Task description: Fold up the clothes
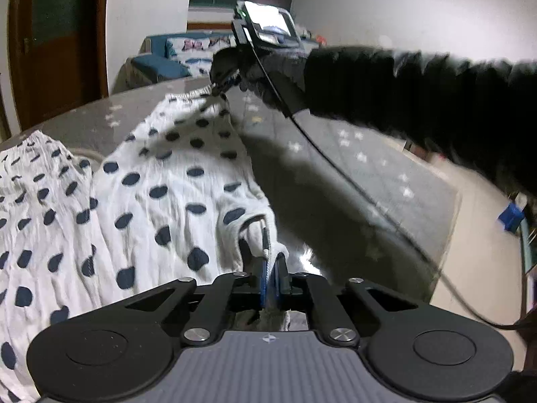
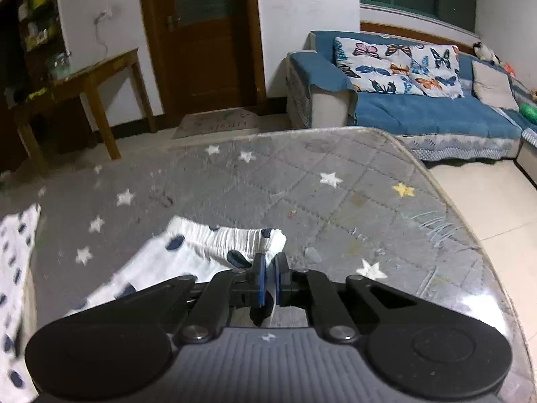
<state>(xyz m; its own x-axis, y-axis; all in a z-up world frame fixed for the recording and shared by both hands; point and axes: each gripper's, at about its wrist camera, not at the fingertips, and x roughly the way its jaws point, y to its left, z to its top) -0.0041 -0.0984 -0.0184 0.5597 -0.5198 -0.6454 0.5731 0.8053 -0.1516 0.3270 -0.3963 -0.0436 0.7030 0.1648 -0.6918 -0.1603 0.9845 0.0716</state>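
A white garment with dark blue dots (image 1: pixel 161 181) lies spread on a grey star-patterned table (image 1: pixel 335 168). My left gripper (image 1: pixel 270 268) is shut on its near edge, cloth bunched between the blue pads. My right gripper (image 2: pixel 270 275) is shut on the gathered waistband corner (image 2: pixel 235 238) and lifts it slightly. In the left wrist view the right gripper (image 1: pixel 216 89) shows at the far end of the garment, held by a black-gloved hand (image 1: pixel 268 70) with a black sleeve. A second fold of the garment (image 2: pixel 16 245) lies at the left.
A glass sheet covers the table (image 2: pixel 335 184). A blue sofa with butterfly cushions (image 2: pixel 419 100) stands beyond it. A wooden side table (image 2: pixel 90 80) and a door (image 2: pixel 208 33) are at the back left. A cable (image 1: pixel 335 168) trails from the right gripper across the table.
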